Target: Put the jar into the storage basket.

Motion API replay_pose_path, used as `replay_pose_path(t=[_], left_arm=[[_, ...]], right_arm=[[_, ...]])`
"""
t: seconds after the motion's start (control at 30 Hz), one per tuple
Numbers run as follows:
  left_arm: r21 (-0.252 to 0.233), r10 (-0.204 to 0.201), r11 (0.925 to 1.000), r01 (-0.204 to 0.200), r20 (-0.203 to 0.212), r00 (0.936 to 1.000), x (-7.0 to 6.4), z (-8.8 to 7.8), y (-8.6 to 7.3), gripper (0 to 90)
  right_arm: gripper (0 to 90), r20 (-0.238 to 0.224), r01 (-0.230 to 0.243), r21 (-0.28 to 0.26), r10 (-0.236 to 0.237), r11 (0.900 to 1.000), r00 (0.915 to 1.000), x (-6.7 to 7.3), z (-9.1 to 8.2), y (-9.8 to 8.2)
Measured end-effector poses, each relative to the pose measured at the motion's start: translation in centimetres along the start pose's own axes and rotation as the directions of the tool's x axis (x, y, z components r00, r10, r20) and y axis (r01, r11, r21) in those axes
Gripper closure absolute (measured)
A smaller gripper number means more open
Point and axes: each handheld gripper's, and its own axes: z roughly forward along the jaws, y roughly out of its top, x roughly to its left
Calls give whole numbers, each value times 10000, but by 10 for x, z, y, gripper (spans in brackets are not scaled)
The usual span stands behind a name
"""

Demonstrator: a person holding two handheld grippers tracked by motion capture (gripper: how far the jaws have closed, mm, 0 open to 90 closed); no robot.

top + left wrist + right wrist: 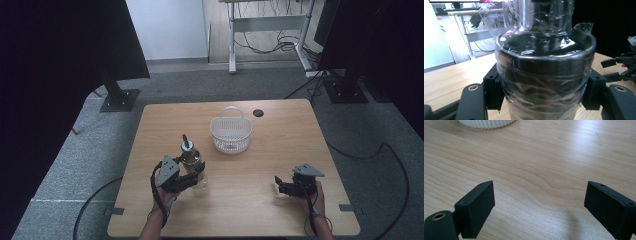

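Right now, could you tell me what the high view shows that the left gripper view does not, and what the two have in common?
The high view takes in the white basket beyond the bottle, the person's hands, and the whole left gripper from above.

The left gripper view shows close up how that gripper's pads press both sides of the bottle, along with the crinkled clear wrap around its dark band.

Both show the bottle held over the wooden table and the right gripper, its jaws open, off to the side.
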Motion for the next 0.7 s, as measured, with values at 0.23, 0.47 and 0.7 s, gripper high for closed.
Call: replay_pose_path(t=[0.23,0.47,0.7], left_arm=[[41,-44,10000,45,-76,10000,3,3,3,336],[4,-22,10000,22,-72,10000,3,2,8,336],[-197,-111,9997,109,-92,9999,4,3,14,336]], right_arm=[[89,-6,13,16,-13,10000,10000,0,0,0],[90,38,56,8,-56,10000,10000,0,0,0],[90,64,77,-1,-77,10000,10000,1,-1,-1]])
